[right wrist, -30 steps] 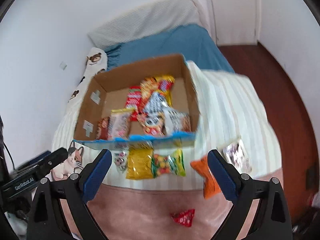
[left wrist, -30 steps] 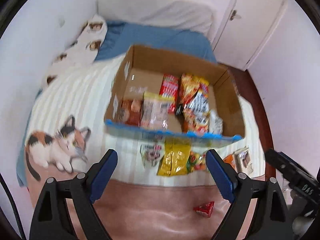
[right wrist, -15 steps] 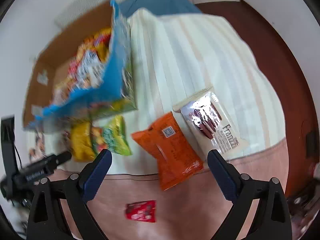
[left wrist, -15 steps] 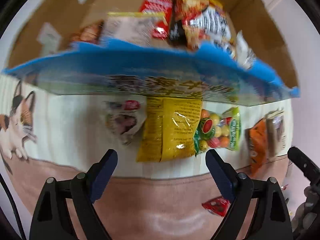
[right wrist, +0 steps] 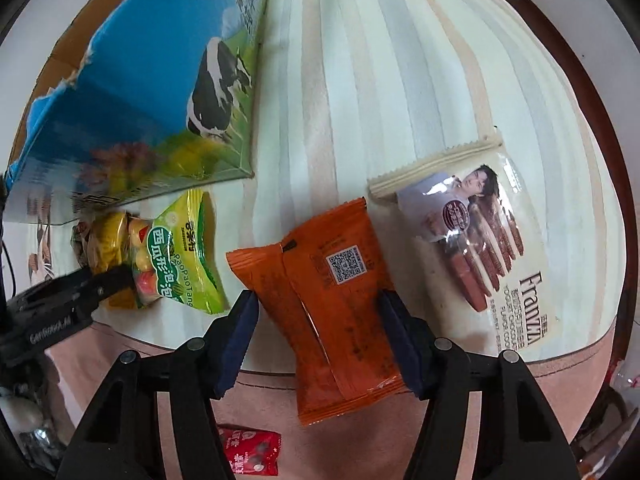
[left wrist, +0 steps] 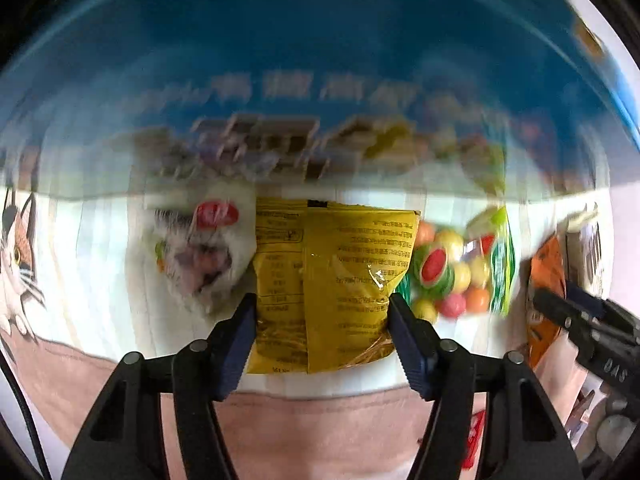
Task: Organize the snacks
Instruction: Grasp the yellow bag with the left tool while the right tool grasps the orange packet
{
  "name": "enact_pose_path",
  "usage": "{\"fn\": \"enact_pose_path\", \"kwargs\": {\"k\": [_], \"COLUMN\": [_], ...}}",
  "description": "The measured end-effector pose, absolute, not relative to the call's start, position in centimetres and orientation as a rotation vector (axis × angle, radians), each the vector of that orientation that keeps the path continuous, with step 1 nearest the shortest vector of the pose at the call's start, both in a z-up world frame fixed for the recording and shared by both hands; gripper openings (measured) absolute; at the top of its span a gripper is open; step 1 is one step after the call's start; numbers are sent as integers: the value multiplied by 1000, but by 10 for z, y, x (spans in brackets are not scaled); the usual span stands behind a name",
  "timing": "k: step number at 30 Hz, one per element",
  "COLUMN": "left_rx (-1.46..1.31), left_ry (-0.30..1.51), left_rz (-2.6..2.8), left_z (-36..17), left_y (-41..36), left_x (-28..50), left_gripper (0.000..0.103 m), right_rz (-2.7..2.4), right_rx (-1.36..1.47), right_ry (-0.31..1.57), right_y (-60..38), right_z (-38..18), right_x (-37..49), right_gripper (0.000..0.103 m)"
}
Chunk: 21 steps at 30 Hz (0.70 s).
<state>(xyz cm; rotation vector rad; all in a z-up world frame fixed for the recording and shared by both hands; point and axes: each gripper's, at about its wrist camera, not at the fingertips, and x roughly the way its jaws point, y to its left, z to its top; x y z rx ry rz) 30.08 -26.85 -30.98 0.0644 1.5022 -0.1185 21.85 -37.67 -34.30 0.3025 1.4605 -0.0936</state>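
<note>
My left gripper (left wrist: 320,312) points straight down over a yellow snack packet (left wrist: 332,272) lying on the striped bedspread. Its jaws are closing, and the blue pads meet the packet's two side edges. In the right wrist view, an orange packet (right wrist: 324,292) lies between the closing jaws of my right gripper (right wrist: 318,312), whose pads touch its sides. The blue-sided cardboard box (left wrist: 280,40), printed with a cow (right wrist: 216,80), stands just behind both packets.
A green fruit-candy bag (left wrist: 452,272) (right wrist: 176,256) lies between the two held packets. A white packet (left wrist: 200,252) lies left of the yellow one, and a Franzzi biscuit-stick packet (right wrist: 472,248) right of the orange one. A small red packet (right wrist: 250,454) rests on the pink band at the bed's edge.
Both grippers have dropped from high above the bed to the bedspread. Their jaws went from wide open to closed in on the yellow and orange packets.
</note>
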Motion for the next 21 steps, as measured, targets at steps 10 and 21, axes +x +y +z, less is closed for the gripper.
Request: {"fn": "enact_pose_path", "kwargs": {"k": [10, 21], "left_rx": [-48, -28], "left_ry": [1641, 1685], "left_rz": [-135, -152], "left_z": [-320, -343], "left_y": [-233, -219], "left_x": [217, 218], "left_gripper": [62, 72], "right_rz": [-100, -31], "right_rx": [374, 341], "right_ry": [1525, 1515], "right_y": [-364, -373], "right_z": [-350, -348], "right_x": [157, 177], "right_gripper": [55, 86]}}
